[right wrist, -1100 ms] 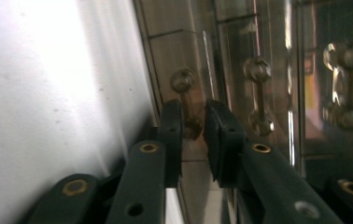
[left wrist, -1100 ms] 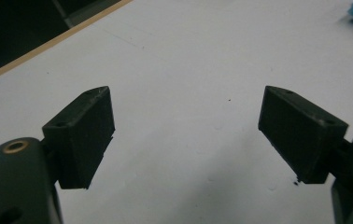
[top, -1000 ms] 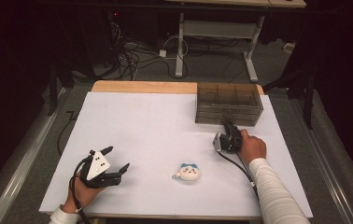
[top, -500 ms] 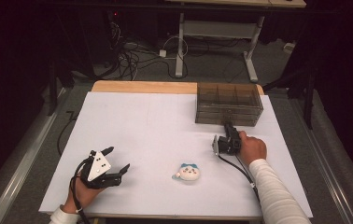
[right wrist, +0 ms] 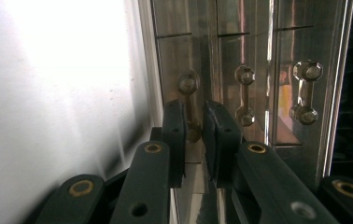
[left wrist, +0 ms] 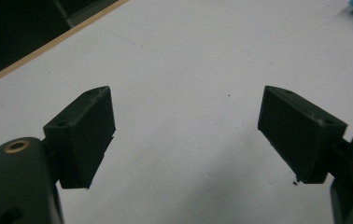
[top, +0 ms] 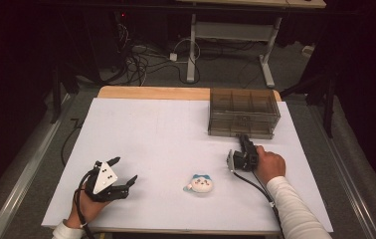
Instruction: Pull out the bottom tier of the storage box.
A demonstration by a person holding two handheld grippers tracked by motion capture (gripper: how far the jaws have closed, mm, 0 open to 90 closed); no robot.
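At the near left of the white bench (top: 166,129), the left tongs (top: 126,175) are resting with jaws spread wide and empty. A small plush toy (top: 199,183) is lying near the middle. At the right, the right tongs (right wrist: 194,126) are pinching a handle (right wrist: 188,100) on the clear drawer box (top: 244,112).
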